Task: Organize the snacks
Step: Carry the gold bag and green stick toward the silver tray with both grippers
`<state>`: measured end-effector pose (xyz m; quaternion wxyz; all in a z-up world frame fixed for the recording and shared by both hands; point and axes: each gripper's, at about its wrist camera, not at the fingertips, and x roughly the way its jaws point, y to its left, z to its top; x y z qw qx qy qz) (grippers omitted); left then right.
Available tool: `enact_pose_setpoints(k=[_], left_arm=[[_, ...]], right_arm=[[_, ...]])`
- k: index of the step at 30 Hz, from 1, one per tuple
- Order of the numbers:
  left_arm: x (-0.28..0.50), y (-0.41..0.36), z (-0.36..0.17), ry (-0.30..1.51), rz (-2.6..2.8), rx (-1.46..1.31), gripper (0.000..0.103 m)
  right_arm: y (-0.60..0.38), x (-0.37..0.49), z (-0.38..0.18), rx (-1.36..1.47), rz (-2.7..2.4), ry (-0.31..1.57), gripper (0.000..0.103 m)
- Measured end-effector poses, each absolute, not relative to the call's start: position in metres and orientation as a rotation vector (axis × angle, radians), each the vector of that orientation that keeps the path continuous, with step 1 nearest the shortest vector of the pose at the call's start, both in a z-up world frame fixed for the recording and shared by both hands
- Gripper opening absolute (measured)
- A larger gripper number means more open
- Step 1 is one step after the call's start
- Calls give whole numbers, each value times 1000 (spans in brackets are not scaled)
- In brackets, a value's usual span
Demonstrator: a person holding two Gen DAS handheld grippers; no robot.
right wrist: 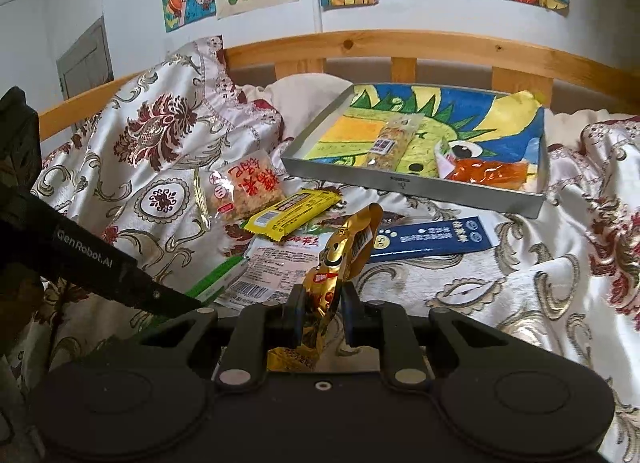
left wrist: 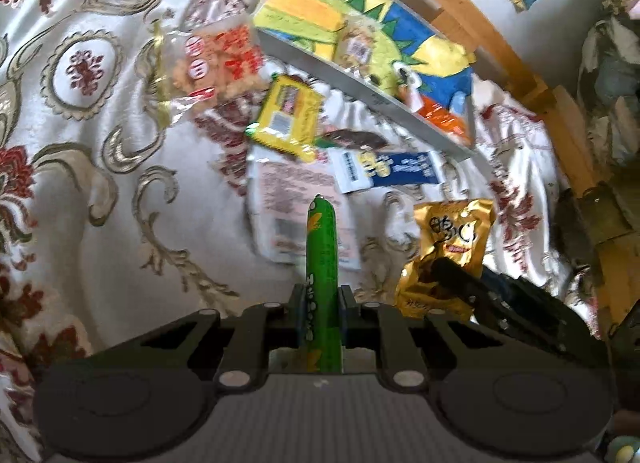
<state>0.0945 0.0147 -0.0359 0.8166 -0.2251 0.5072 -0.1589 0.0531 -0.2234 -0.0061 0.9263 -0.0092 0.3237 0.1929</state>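
The left gripper (left wrist: 320, 313) fingers clench a green sausage stick (left wrist: 321, 263); the right gripper (right wrist: 320, 313) fingers pinch a gold snack packet (right wrist: 336, 263), both above the bed's patterned cover (right wrist: 500, 283). Beyond lies the grey tray (right wrist: 400, 183).

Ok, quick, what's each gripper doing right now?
Left gripper: shut on the green stick-shaped snack sausage.
Right gripper: shut on the crinkled gold foil snack packet.

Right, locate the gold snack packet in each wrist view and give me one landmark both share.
Left wrist view: gold snack packet at lower right, held in the right gripper.
Right wrist view: bottom centre, clamped in the same gripper.
Shared landmark: the grey tray beyond it on the bedspread.
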Motion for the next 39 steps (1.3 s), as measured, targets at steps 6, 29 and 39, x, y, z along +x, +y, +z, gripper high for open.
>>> enact_pose_setpoints(k=[6, 29, 39], left_arm=[[93, 0, -30, 1059, -318, -465, 17], [240, -17, 25, 852, -189, -432, 17], [342, -27, 4, 856, -91, -489, 17]], right_arm=[[-238, 48, 2, 14, 361, 644, 20], [-275, 166, 42, 40, 319, 580, 20], [-265, 268, 24, 32, 313, 539, 20]])
